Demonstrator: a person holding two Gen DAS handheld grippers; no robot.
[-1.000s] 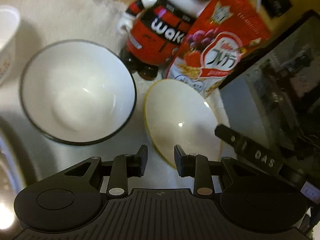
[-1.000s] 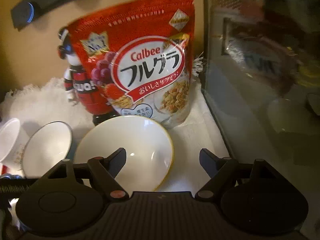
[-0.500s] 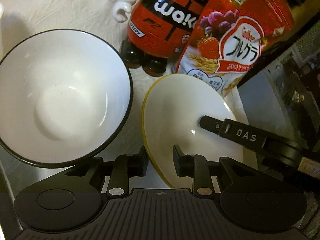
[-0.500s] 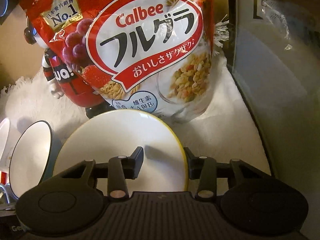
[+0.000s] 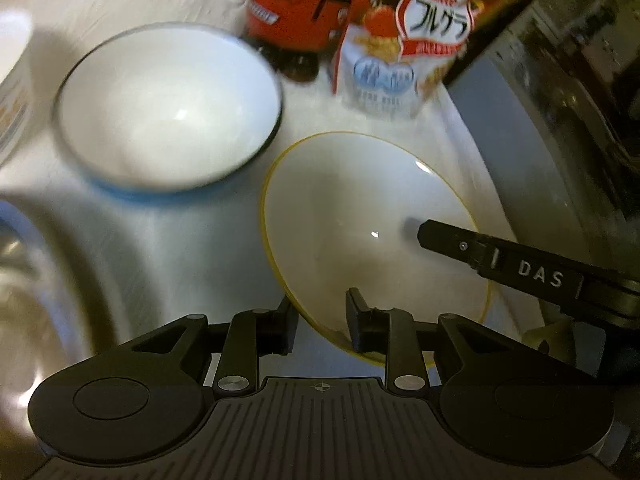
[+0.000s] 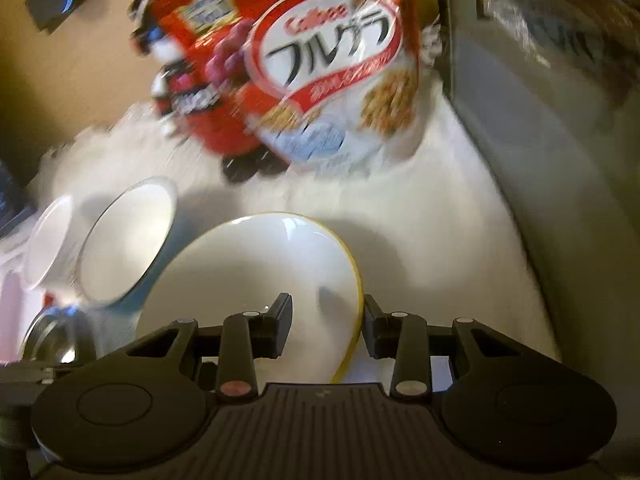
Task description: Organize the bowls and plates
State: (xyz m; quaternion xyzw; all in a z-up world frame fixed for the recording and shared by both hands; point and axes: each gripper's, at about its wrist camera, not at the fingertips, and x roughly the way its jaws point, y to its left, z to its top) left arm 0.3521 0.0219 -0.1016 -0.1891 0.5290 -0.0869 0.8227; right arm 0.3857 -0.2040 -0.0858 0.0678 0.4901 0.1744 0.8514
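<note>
A white bowl with a yellow rim (image 5: 360, 224) is held tilted above the white cloth; it also shows in the right wrist view (image 6: 256, 280). My left gripper (image 5: 320, 320) is shut on its near rim. My right gripper (image 6: 326, 320) is shut on its right rim, and one of its fingers (image 5: 480, 256) reaches over the bowl in the left wrist view. A white bowl with a dark rim and blue outside (image 5: 168, 108) stands to the left, also in the right wrist view (image 6: 124, 240).
A red Calbee cereal bag (image 6: 328, 60) and a red and black toy figure (image 5: 296, 8) stand behind the bowls. A white cup (image 6: 48, 240) is at the far left. A dark glass-fronted appliance (image 6: 540, 120) is at the right. A metal sink rim (image 5: 24, 280) is at the left.
Both grippers have lifted and tilted the yellow-rimmed bowl and pulled back from the cereal bag. The views are blurred by the motion.
</note>
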